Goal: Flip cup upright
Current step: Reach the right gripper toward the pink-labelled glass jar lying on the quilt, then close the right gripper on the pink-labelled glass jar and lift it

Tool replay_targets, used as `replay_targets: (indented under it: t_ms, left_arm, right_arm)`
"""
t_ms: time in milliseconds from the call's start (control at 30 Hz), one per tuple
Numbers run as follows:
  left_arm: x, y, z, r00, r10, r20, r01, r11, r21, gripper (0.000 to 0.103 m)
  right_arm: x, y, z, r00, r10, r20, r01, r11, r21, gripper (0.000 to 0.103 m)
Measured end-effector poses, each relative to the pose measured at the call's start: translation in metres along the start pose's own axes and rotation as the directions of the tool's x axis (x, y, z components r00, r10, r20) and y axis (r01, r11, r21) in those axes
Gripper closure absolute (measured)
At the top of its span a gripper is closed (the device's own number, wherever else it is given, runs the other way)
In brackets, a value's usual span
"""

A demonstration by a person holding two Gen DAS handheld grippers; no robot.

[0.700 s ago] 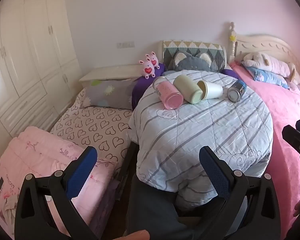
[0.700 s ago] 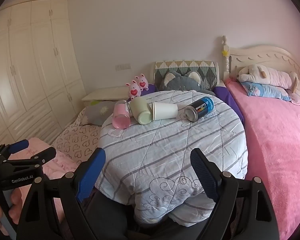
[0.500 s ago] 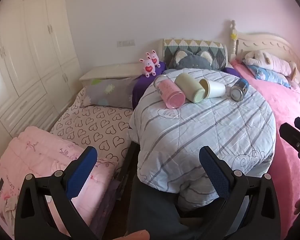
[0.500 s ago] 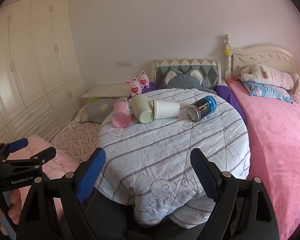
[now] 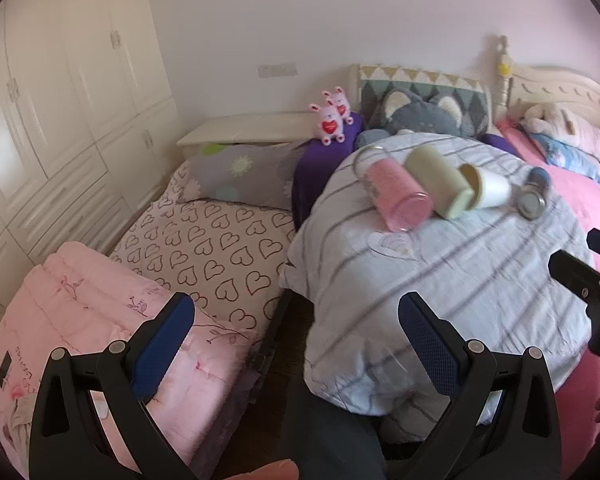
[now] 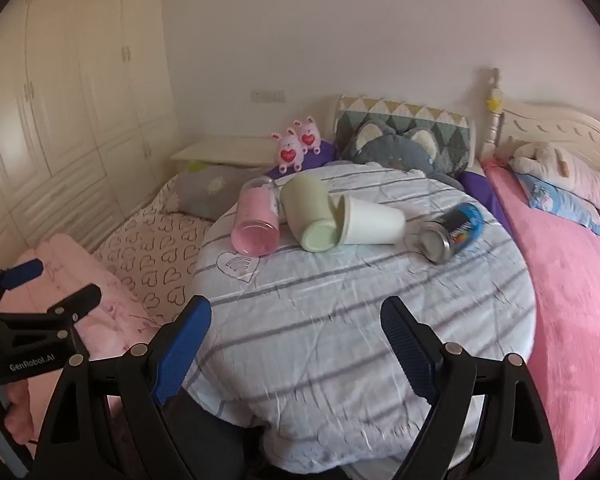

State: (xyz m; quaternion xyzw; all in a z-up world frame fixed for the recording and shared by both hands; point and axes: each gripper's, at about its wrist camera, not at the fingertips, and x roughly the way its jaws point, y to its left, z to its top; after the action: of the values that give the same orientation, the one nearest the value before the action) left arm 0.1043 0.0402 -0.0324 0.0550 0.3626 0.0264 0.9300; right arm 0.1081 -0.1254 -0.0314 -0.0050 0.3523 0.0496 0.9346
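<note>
Left wrist view: the left tool [image 5: 296,332] hangs with fingers apart, nothing between; pink cup [image 5: 398,196], green cup [image 5: 440,182] and white cup [image 5: 488,186] lie sideways on the far tabletop [image 5: 440,280]. Right wrist view: the right tool [image 6: 296,338] is likewise spread and empty; the can [image 6: 452,232] label is unreadable; "GenRobot.AI" marks the left tool
</note>
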Motion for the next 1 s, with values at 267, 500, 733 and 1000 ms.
replay_targets:
  t_ms: [267, 500, 733, 1000]
  left_arm:
    - [0.052, 0.014, 0.023, 0.999, 0.024, -0.035, -0.025, 0.999, -0.025, 0.0]
    - [0.093, 0.024, 0.042, 0.997, 0.031, -0.071, -0.033, 0.999, -0.034, 0.0]
    - [0.125, 0.035, 0.048, 0.994, 0.028, -0.107, -0.034, 0.998, -0.055, 0.0]
    - [0.154, 0.048, 0.046, 0.989, 0.023, -0.146, -0.032, 0.998, -0.062, 0.0]
  right_arm:
    - [0.071, 0.022, 0.032, 0.995, 0.02, -0.096, -0.025, 0.998, -0.052, 0.016]
    - [0.115, 0.015, 0.058, 0.992, -0.004, -0.129, -0.003, 0.998, -0.057, 0.016]
    - [0.16, 0.044, 0.082, 0.983, 0.052, -0.177, -0.074, 0.991, -0.115, 0.016]
    - [0.213, 0.062, 0.09, 0.967, 0.06, -0.248, -0.091, 0.989, -0.117, 0.016]
